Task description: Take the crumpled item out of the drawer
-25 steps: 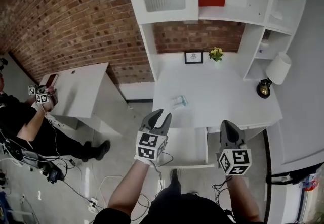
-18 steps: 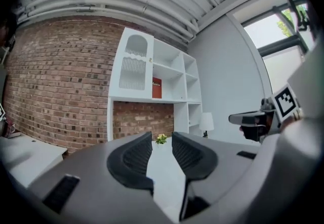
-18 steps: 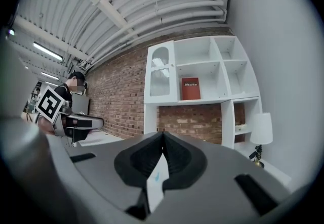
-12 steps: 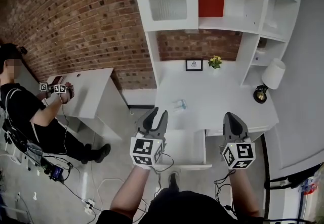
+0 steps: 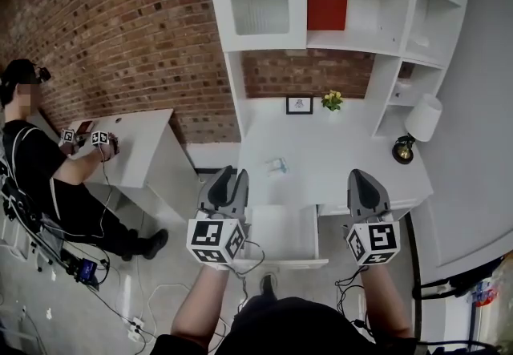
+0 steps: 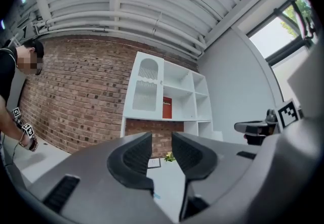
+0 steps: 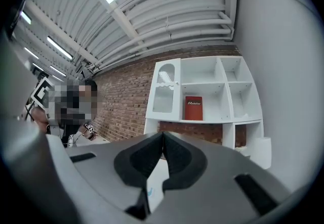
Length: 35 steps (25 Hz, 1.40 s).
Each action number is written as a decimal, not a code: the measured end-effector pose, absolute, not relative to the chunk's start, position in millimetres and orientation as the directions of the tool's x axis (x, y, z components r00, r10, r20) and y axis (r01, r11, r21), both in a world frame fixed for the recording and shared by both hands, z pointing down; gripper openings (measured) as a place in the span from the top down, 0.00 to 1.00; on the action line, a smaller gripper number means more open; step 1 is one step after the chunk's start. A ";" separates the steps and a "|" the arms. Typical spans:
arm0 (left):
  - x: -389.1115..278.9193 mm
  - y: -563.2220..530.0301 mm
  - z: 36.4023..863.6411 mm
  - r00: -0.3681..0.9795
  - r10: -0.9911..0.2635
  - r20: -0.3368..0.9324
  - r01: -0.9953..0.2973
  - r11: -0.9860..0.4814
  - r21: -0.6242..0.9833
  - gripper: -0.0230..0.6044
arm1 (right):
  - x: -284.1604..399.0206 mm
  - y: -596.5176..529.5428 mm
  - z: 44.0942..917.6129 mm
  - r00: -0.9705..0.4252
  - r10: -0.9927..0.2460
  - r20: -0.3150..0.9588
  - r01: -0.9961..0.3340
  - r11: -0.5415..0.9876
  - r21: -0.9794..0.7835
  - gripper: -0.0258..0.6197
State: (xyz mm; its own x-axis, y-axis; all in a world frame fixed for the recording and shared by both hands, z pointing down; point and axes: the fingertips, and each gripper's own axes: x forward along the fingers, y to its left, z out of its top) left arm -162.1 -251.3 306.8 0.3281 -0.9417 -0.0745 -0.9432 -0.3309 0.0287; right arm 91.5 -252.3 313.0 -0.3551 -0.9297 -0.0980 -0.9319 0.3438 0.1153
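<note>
Crumpled item (image 5: 276, 165) lies on the bench (image 5: 345, 159) just beyond the open drawer (image 5: 280, 235), ahead and slightly right of the nearer left hand-held gripper (image 5: 230, 178), whose jaws stand apart and empty, while the right hand-held gripper (image 5: 361, 181) is closed on nothing.

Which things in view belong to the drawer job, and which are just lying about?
Job in hand: crumpled item; drawer, open; left gripper, open; right gripper, shut.
Lying about: picture frame; yellow flowers; lamp; red box.
</note>
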 end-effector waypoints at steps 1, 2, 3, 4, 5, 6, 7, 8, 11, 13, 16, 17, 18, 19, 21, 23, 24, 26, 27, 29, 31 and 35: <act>-161.4 -250.2 305.1 0.330 -0.941 -0.076 -0.943 -0.333 0.023 0.78 | 91.1 -251.6 312.1 -0.358 -0.928 -0.103 -0.931 0.346 0.119 0.96; -161.2 -249.0 303.6 0.331 -0.941 -0.078 -0.943 -0.333 0.015 0.78 | 90.7 -251.0 311.9 -0.360 -0.927 -0.106 -0.930 0.348 0.119 0.96; -161.4 -248.1 302.4 0.330 -0.940 -0.080 -0.943 -0.332 0.010 0.78 | 90.5 -250.5 312.1 -0.362 -0.926 -0.107 -0.929 0.350 0.118 0.96; -161.7 -247.6 301.7 0.331 -0.940 -0.082 -0.943 -0.333 0.008 0.78 | 90.5 -250.1 312.5 -0.363 -0.926 -0.108 -0.929 0.350 0.117 0.96; -161.8 -247.4 301.6 0.334 -0.939 -0.082 -0.942 -0.336 0.012 0.78 | 90.7 -249.8 312.8 -0.362 -0.926 -0.108 -0.930 0.349 0.117 0.96; -161.8 -247.5 302.0 0.338 -0.938 -0.081 -0.940 -0.340 0.020 0.78 | 91.1 -249.7 313.2 -0.359 -0.927 -0.109 -0.931 0.347 0.116 0.96; -161.5 -247.9 302.5 0.343 -0.936 -0.080 -0.938 -0.346 0.030 0.78 | 91.8 -249.8 313.6 -0.357 -0.928 -0.110 -0.932 0.345 0.112 0.96; -161.2 -248.5 302.6 0.347 -0.934 -0.079 -0.936 -0.351 0.038 0.78 | 92.5 -250.4 314.0 -0.354 -0.929 -0.110 -0.933 0.343 0.105 0.96; -158.9 -250.9 300.9 0.356 -0.931 -0.078 -0.932 -0.360 0.041 0.78 | 94.4 -253.0 314.5 -0.348 -0.931 -0.108 -0.937 0.341 0.081 0.96; -157.6 -252.1 301.5 0.360 -0.930 -0.076 -0.931 -0.364 0.038 0.78 | 94.8 -253.8 315.3 -0.345 -0.932 -0.107 -0.938 0.338 0.078 0.96; -158.4 -254.4 305.2 0.362 -0.929 -0.070 -0.930 -0.365 0.040 0.78 | 92.3 -254.5 316.4 -0.351 -0.930 -0.113 -0.936 0.343 0.086 0.96; -158.9 -255.5 306.3 0.362 -0.930 -0.068 -0.930 -0.365 0.041 0.78 | 90.9 -254.7 316.0 -0.356 -0.927 -0.117 -0.934 0.347 0.089 0.96; -159.5 -256.6 306.9 0.362 -0.930 -0.066 -0.930 -0.365 0.042 0.78 | 89.6 -254.9 315.3 -0.361 -0.925 -0.119 -0.932 0.351 0.092 0.96; -160.2 -257.7 307.1 0.362 -0.930 -0.065 -0.930 -0.365 0.042 0.78 | 88.3 -255.4 314.4 -0.365 -0.923 -0.121 -0.930 0.355 0.094 0.96; -161.9 -259.9 306.7 0.362 -0.930 -0.065 -0.930 -0.365 0.042 0.78 | 86.0 -256.8 312.3 -0.369 -0.921 -0.125 -0.928 0.359 0.096 0.96; -163.4 -261.4 306.2 0.362 -0.930 -0.065 -0.930 -0.365 0.040 0.78 | 84.6 -258.1 311.1 -0.368 -0.921 -0.127 -0.929 0.358 0.096 0.96; -163.7 -261.9 306.3 0.363 -0.930 -0.065 -0.930 -0.365 0.036 0.78 | 84.3 -258.8 311.2 -0.368 -0.921 -0.127 -0.929 0.357 0.096 0.96; -163.6 -262.5 306.9 0.364 -0.929 -0.062 -0.930 -0.366 0.019 0.78 | 83.9 -260.6 313.1 -0.366 -0.923 -0.121 -0.929 0.357 0.095 0.96; -163.2 -263.0 307.5 0.367 -0.928 -0.061 -0.930 -0.368 0.010 0.78 | 83.5 -261.8 314.5 -0.367 -0.923 -0.118 -0.929 0.357 0.095 0.96; -162.1 -264.7 308.8 0.374 -0.926 -0.058 -0.927 -0.375 0.003 0.78 | 82.4 -264.1 317.0 -0.368 -0.923 -0.110 -0.928 0.359 0.096 0.96; -161.5 -266.9 310.2 0.378 -0.924 -0.054 -0.926 -0.379 0.005 0.78 | 81.9 -265.7 318.4 -0.369 -0.923 -0.106 -0.928 0.360 0.099 0.96; -161.0 -271.0 313.0 0.378 -0.925 -0.047 -0.925 -0.379 0.009 0.78 | 83.6 -268.7 321.0 -0.364 -0.926 -0.103 -0.930 0.356 0.091 0.96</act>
